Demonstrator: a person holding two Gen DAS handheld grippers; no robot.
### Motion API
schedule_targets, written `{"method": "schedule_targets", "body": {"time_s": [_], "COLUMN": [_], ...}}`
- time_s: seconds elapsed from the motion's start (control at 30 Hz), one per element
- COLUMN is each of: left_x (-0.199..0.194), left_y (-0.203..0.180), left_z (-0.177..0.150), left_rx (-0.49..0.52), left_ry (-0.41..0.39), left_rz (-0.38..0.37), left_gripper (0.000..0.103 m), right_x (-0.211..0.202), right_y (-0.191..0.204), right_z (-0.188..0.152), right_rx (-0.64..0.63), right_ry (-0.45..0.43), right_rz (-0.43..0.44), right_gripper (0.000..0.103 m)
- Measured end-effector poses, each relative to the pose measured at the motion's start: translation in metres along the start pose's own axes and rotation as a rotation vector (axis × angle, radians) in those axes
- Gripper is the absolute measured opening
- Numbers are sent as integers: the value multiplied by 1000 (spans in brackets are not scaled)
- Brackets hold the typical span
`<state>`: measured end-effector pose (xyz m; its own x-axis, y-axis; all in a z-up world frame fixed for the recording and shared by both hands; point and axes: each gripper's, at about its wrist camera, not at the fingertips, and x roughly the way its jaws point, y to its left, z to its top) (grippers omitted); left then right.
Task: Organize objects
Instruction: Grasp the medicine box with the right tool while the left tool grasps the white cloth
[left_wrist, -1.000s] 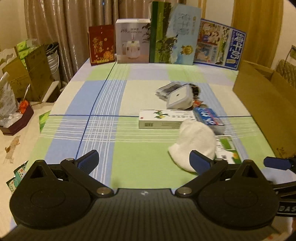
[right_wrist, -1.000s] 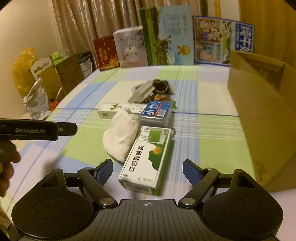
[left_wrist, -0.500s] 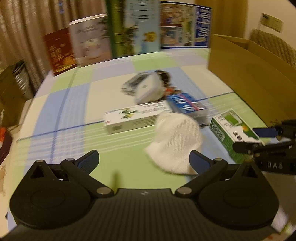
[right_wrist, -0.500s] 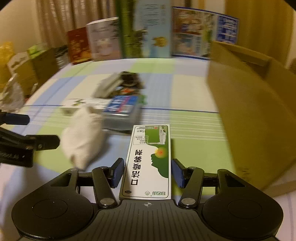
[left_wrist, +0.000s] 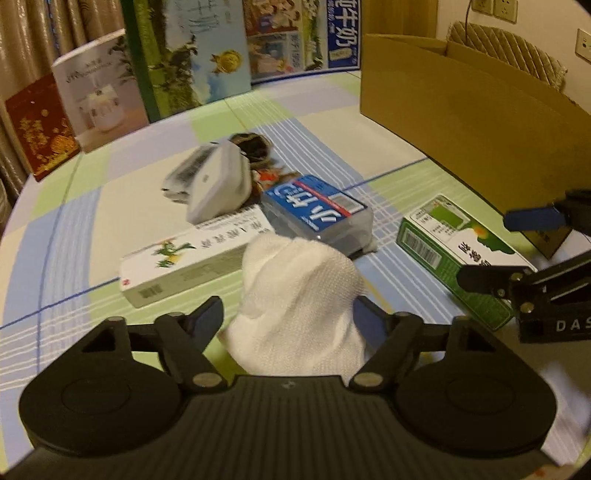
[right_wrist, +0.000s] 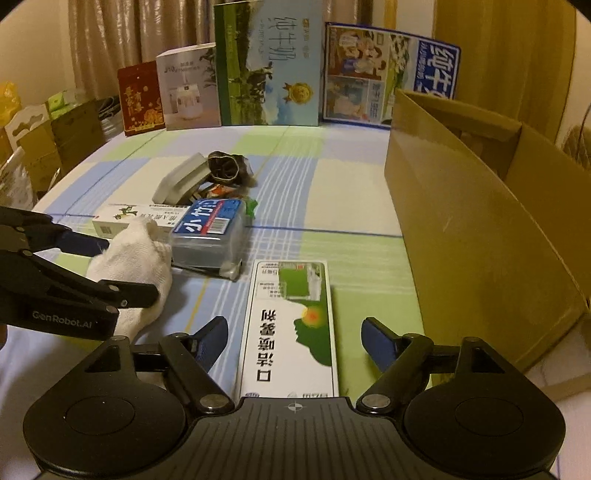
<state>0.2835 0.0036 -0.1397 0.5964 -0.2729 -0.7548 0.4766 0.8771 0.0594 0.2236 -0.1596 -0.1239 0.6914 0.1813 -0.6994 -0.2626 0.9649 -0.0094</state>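
1. The left gripper (left_wrist: 291, 319) stands wide apart around the white cloth (left_wrist: 299, 295); whether its fingers touch the cloth cannot be told.
2. The right gripper (right_wrist: 294, 341) is spread open on either side of the green and white box (right_wrist: 291, 328), with a gap showing at each finger; it holds nothing.
3. The box lies flat on the checked tablecloth (right_wrist: 354, 177), lengthwise between the fingers.
4. The cloth sits just in front of the long white box (left_wrist: 192, 258) and the blue packet (left_wrist: 317, 210).
5. A cardboard carton (right_wrist: 480, 221) stands open at the right, near the green and white box.
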Motion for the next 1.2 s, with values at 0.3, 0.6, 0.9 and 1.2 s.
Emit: {"method": "schedule_targets", "body": {"time_s": [0.3, 0.6, 0.9, 1.2], "left_x": [-6, 0, 0, -16], "left_y": [1, -5, 1, -9], "left_z": [-3, -4, -4, -1], "left_rx": [-5, 29, -56, -86], "left_ry": [21, 42, 68, 66], "left_rz": [-14, 1, -67, -43], "left_gripper": [76, 77, 45, 37], "right_x": [11, 15, 17, 5], "right_y": [2, 4, 7, 9], "right_z": [-4, -4, -4, -1], "right_rx": [-4, 0, 11, 20], "right_ry": [30, 43, 50, 22], "right_rz": [14, 15, 6, -4], "right_gripper": [77, 76, 53, 52]}}
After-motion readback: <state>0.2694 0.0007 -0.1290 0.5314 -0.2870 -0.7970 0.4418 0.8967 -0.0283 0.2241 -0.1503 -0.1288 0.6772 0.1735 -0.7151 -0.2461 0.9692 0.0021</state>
